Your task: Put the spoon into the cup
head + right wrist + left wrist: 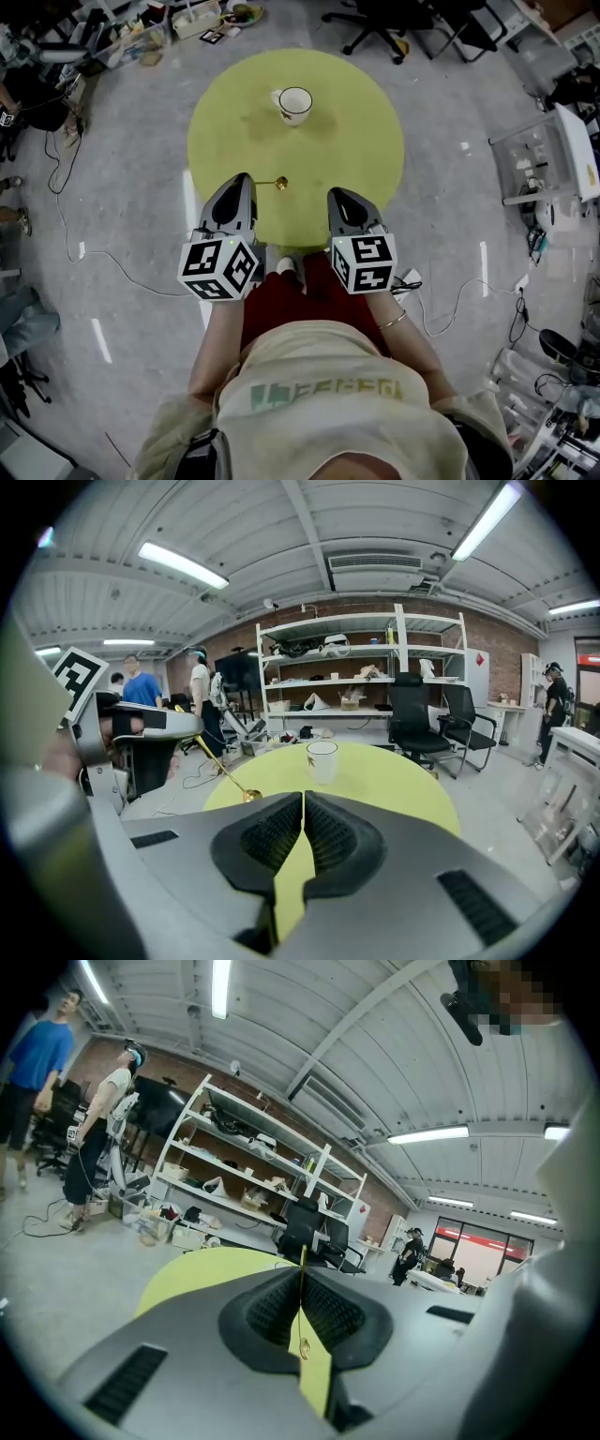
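The left hand-held gripper (242,181) is pinching the spoon (277,184), likely light, stiff and slippery, by its thin handle end, while the right hand-held gripper (339,195) is hovering with jaws pressed together on nothing.

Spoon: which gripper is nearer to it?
Left. The left gripper grips the spoon by its handle; the right gripper is apart from it, to its right, jaws shut and empty.

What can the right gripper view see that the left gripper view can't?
Only the right gripper view shows the cup and the bowl of the spoon. Only the left gripper view looks straight between the jaws of the left gripper, shut on the spoon's thin handle. Both show the table and the shelves.
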`<state>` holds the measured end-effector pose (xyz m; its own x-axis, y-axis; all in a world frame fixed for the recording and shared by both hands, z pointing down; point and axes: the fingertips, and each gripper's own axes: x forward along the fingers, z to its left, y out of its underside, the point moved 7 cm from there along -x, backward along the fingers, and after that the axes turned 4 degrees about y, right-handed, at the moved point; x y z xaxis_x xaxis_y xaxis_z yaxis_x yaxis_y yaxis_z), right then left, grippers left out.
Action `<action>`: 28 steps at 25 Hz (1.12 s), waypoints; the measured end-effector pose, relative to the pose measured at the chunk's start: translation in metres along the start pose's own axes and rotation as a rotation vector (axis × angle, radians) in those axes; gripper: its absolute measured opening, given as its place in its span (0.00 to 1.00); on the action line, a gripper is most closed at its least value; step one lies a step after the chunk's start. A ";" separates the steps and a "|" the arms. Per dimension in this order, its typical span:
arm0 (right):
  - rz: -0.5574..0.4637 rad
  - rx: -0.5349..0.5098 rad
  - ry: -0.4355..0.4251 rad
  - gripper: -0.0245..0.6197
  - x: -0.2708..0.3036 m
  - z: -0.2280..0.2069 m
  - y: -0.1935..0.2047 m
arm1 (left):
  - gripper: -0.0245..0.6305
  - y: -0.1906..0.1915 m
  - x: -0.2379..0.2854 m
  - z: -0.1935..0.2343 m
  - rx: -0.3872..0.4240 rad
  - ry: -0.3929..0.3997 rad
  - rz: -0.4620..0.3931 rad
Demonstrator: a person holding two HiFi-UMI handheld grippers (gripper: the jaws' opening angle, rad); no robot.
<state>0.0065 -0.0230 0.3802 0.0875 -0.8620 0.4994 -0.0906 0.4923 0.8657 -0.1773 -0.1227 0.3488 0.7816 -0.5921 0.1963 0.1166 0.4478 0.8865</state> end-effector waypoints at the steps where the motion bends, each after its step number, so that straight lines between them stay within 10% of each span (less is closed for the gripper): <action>1: 0.000 0.002 -0.001 0.10 0.001 -0.002 0.000 | 0.07 0.000 0.001 0.000 0.001 -0.005 -0.002; 28: -0.045 -0.076 -0.194 0.10 0.104 -0.086 -0.061 | 0.07 -0.030 0.111 -0.012 0.014 -0.169 -0.095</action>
<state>0.1059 -0.1324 0.3825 -0.1037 -0.8870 0.4499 -0.0156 0.4537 0.8910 -0.0867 -0.1942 0.3390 0.6530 -0.7361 0.1782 0.1752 0.3758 0.9100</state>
